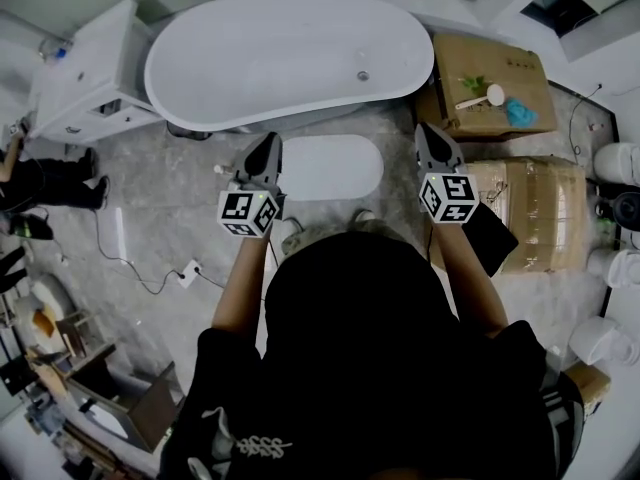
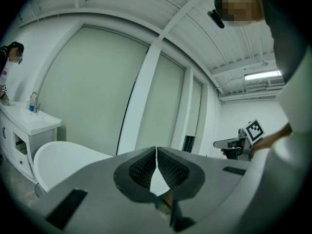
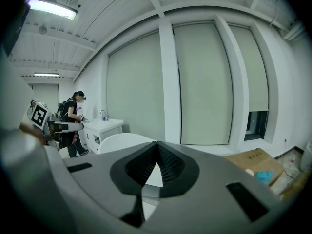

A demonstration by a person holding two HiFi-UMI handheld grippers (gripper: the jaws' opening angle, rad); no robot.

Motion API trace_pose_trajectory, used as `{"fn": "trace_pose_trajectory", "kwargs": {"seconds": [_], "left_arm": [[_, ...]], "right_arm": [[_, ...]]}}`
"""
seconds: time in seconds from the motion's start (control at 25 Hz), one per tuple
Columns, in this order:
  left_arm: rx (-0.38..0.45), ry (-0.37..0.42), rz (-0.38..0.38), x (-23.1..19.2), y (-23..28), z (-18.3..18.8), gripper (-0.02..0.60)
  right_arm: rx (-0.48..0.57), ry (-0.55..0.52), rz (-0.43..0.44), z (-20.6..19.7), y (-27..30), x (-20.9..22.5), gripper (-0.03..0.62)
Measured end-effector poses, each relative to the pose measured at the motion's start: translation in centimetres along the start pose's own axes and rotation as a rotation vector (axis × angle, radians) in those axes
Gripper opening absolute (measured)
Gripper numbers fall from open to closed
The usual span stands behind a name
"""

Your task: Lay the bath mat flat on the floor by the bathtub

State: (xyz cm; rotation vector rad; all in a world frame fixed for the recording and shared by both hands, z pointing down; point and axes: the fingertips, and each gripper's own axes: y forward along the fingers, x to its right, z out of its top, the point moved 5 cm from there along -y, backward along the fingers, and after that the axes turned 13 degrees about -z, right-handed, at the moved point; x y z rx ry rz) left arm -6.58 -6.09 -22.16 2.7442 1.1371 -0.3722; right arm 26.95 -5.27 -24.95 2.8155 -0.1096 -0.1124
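- The bath mat (image 1: 325, 166) lies flat on the floor (image 1: 170, 218), right beside the bathtub (image 1: 290, 58)
- Your left tool (image 1: 268, 146) and right tool (image 1: 424, 133) are both closed tight and hold nothing
- The job looks done to me

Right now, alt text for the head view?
Seen from above, a white bath mat lies flat on the grey floor beside a white bathtub. The left gripper and right gripper, both shut and empty, are held at either side of it. Cardboard boxes stand at right, a white vanity at left.
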Motion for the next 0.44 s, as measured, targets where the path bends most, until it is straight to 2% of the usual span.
{"fn": "trace_pose_trajectory", "kwargs": {"seconds": [0.44], "left_arm": [[-0.002, -0.025, -0.034, -3.8, -5.4, 0.3, 0.026]], "right_arm": [[-0.010, -0.010, -0.038, -0.2, -2.0, -7.2, 0.021]]}}
